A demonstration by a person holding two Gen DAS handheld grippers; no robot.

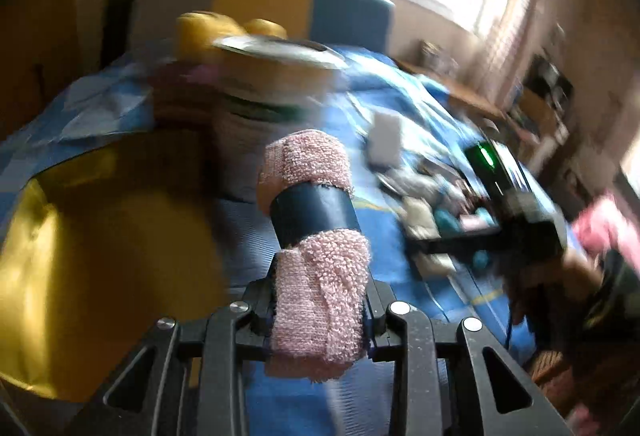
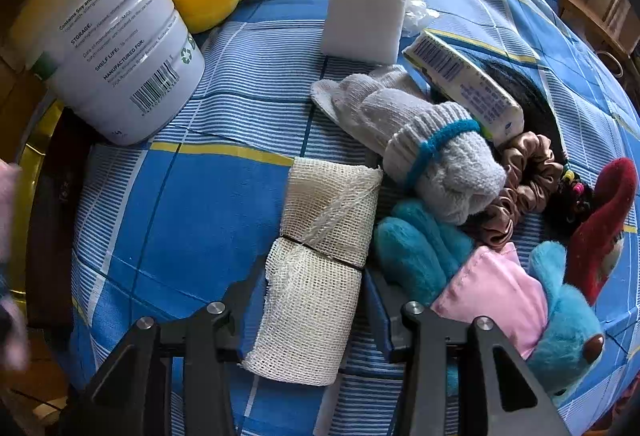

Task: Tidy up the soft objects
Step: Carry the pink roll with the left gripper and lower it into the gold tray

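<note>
Left claw (image 1: 310, 204) was up over the bed (image 2: 208, 196) pinching one pink towel roll (image 1: 316, 256), right claw (image 2: 324, 220) squeezing one gauze roll (image 2: 320, 276).

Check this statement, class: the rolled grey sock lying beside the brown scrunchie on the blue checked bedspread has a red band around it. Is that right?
Not quite. The band around the rolled grey sock is teal, not red, as the right wrist view shows. The rest holds: the sock lies beside the brown scrunchie on the blue checked bedspread.

Motion blur smears the tin (image 1: 276, 76) and bedspread (image 1: 400, 108) in the left wrist view
</note>
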